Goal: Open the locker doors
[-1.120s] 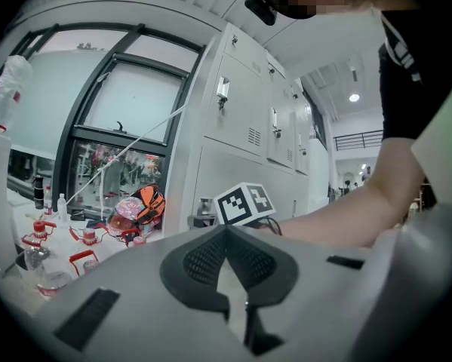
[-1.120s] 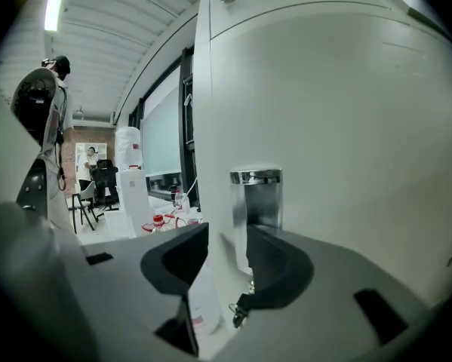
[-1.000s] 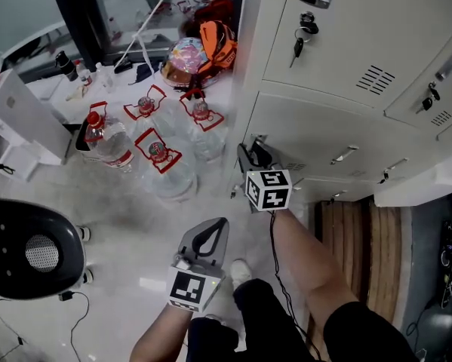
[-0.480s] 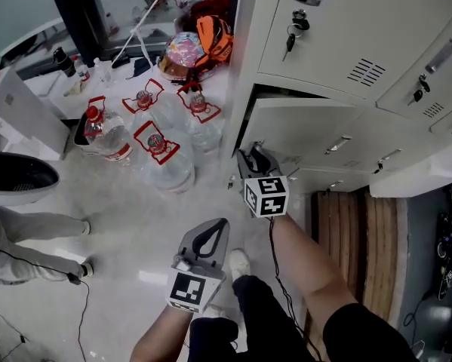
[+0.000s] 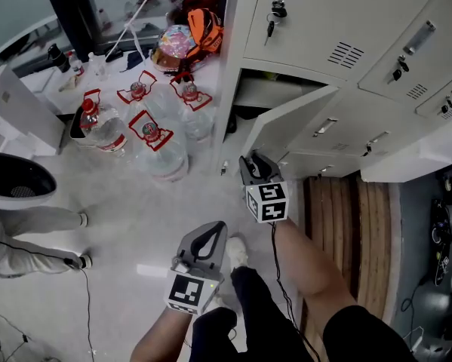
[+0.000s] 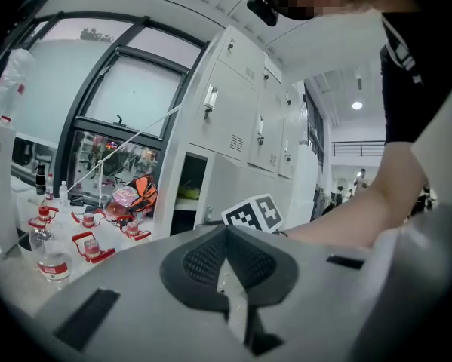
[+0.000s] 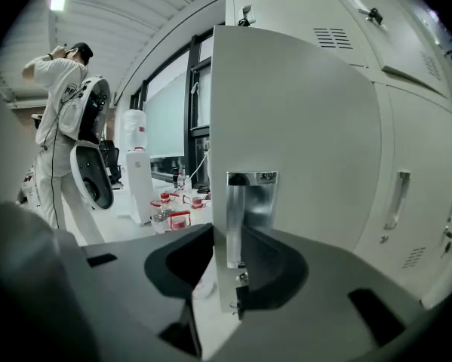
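Observation:
The bottom-left locker door (image 5: 293,130) stands swung out from the beige lockers (image 5: 339,21), and the dark compartment (image 5: 267,93) behind it shows. My right gripper (image 5: 253,163) sits at that door's free edge. In the right gripper view the door (image 7: 293,127) and its metal latch plate (image 7: 248,202) lie between the jaws, which have just been closing and clamp the edge. My left gripper (image 5: 210,236) hangs lower left of it, over the floor, shut with nothing in it; its pads (image 6: 210,259) meet. The left gripper view shows the open compartment (image 6: 186,194).
Several large water bottles (image 5: 154,145) stand on the floor left of the lockers, with an orange bag (image 5: 199,29) behind them. A person's legs (image 5: 29,221) and a black chair (image 5: 14,179) are at the left. Keys (image 5: 273,13) hang in the upper door. Wooden flooring (image 5: 346,225) lies right.
The bottom-left door has swung from nearly closed to wide open. My right gripper came back toward me with its edge. The left gripper shifted a little.

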{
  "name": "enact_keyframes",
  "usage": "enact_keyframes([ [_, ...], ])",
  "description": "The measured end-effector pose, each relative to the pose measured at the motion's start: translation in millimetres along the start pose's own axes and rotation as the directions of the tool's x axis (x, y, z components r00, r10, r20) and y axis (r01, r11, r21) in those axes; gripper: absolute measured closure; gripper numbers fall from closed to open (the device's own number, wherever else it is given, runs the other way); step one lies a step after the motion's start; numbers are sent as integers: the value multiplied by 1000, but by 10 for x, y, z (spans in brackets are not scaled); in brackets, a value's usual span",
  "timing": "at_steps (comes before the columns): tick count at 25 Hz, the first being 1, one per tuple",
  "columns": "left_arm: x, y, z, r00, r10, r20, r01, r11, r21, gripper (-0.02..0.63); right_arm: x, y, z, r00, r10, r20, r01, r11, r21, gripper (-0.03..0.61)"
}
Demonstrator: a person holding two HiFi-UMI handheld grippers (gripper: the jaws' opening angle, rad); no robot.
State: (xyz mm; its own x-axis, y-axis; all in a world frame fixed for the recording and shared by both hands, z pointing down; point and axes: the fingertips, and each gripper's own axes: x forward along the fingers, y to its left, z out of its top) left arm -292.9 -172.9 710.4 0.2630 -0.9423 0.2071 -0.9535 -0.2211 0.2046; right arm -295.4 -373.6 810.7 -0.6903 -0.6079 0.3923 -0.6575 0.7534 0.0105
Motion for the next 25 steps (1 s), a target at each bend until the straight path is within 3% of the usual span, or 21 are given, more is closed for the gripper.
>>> enact_keyframes([
  [12,-212,-502,-70,998,-53,-27,53,999,0,611,-679,-163,-310,998,-55,-35,55,998,4,456],
  [25,-466,-1037,27,989,-134,-57,134,991,5,611,-1519,-670,-692,970,-195,-148,209,973,93,479],
])
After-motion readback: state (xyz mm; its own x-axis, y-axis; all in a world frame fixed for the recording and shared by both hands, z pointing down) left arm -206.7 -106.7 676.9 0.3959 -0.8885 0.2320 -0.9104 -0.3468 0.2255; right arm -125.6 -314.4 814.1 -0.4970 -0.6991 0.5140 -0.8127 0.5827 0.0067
